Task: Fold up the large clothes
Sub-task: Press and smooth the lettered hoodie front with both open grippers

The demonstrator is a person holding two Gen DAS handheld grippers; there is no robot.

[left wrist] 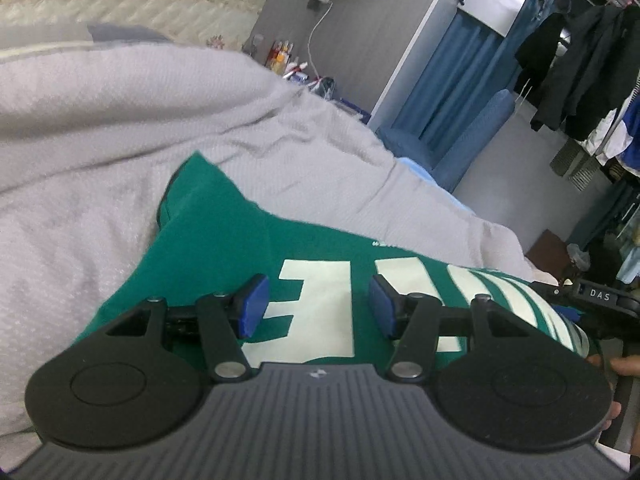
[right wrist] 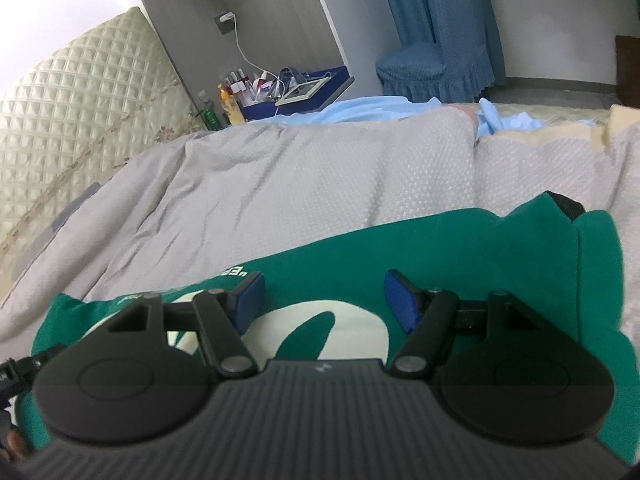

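Right now your biggest surface is the grey quilt (left wrist: 120, 128), which fills the middle of both views and runs from the left edge toward the upper right in the left wrist view. On it lies the green sweatshirt (left wrist: 224, 240), spread across the lower centre of each frame, its pale cream lettering (left wrist: 320, 304) facing up beneath your tools. In the right wrist view the same garment reaches the lower right, with a dark cuff (right wrist: 566, 206) at its upper right edge. Behind the quilt, the quilted cream headboard (right wrist: 80, 120) sits at the upper left, and a blue skirted chair (right wrist: 424, 68) stands at the upper centre of the right wrist view. A crumpled light blue cloth (right wrist: 360, 110) lies along the quilt's far edge.

Your left gripper (left wrist: 318, 306) hovers over the lettering with its blue pads (left wrist: 254, 306) spread apart and nothing between them. Your right gripper (right wrist: 324, 304) is likewise spread over the cream print, its pads (right wrist: 250, 300) pinching nothing. Whether either tool's tips touch the fabric, you cannot tell from these views. Small bottles (right wrist: 236, 92) cluster on the bedside stand at the upper centre-left.
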